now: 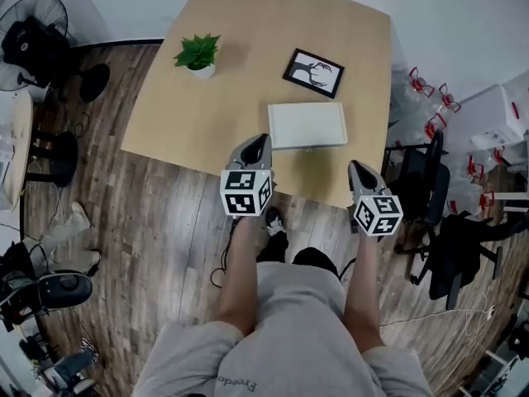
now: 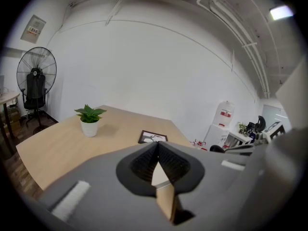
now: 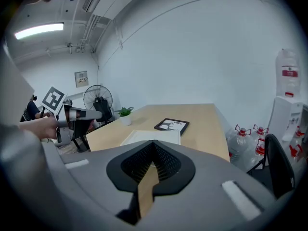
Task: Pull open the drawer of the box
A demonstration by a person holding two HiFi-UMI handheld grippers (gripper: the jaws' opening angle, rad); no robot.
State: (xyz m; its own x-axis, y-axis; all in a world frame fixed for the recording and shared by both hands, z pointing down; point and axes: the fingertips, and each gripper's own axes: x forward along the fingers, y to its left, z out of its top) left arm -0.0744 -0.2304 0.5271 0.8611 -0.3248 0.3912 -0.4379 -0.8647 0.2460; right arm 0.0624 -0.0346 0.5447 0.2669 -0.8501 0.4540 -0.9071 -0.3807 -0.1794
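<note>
A flat white box lies near the front edge of the light wooden table; its drawer looks closed. In the right gripper view the box shows just beyond the jaws. My left gripper hovers at the table's front edge, just left of the box, its jaws together on nothing. My right gripper hangs to the box's front right, over the table's edge, also shut and empty. In the left gripper view the left gripper points across the table and hides the box. The right gripper faces the box.
A potted plant and a framed picture stand farther back on the table. Black office chairs and water bottles are at the right. A fan stands at the left. The person's legs are below.
</note>
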